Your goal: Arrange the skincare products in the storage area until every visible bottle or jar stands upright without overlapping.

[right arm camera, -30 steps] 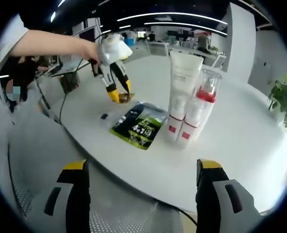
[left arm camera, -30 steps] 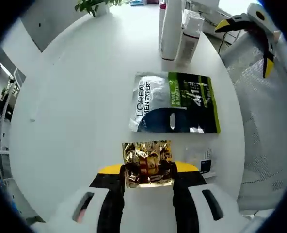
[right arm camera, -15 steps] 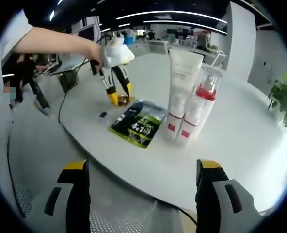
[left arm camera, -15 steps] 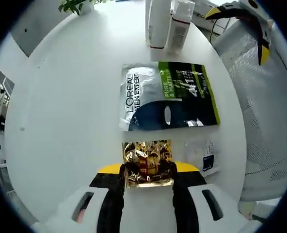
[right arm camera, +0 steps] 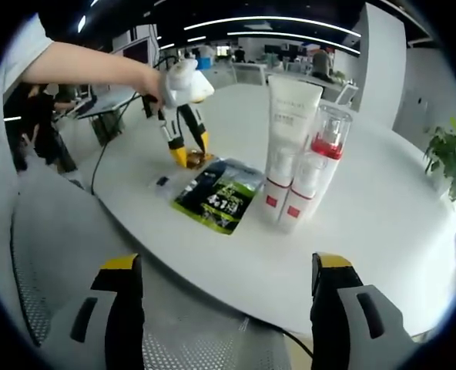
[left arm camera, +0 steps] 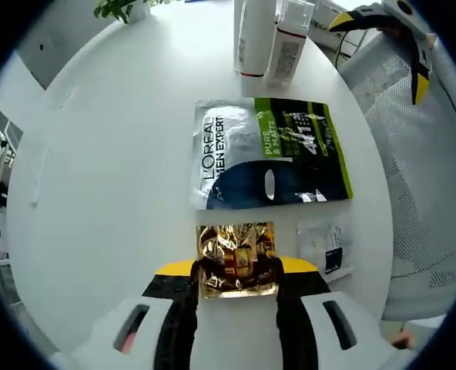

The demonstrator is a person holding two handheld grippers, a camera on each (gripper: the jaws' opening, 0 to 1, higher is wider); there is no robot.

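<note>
My left gripper [left arm camera: 236,271] is shut on a crinkled gold foil sachet [left arm camera: 238,248], held low over the white round table [left arm camera: 112,169]. Just beyond it a L'Oreal Men Expert pouch [left arm camera: 268,153] lies flat. Farther off, a white tube [left arm camera: 254,35] and a clear pump bottle with a red band [left arm camera: 289,42] stand upright, touching. In the right gripper view, the left gripper [right arm camera: 188,154] pinches the gold sachet [right arm camera: 199,159] beside the pouch [right arm camera: 219,196], with the tube [right arm camera: 288,142] and pump bottle [right arm camera: 313,177] to the right. My right gripper [right arm camera: 226,266] hangs open off the table edge.
A small white sample sachet [left arm camera: 326,248] lies flat near the table edge, right of the gold one. A white mesh chair [left arm camera: 420,177] stands close to the table. A potted plant [right arm camera: 448,166] sits at the far side. A person's arm [right arm camera: 89,65] holds the left gripper.
The left gripper view has drawn in toward the pouch, with the gold sachet still gripped. The right gripper has stayed put and open.
</note>
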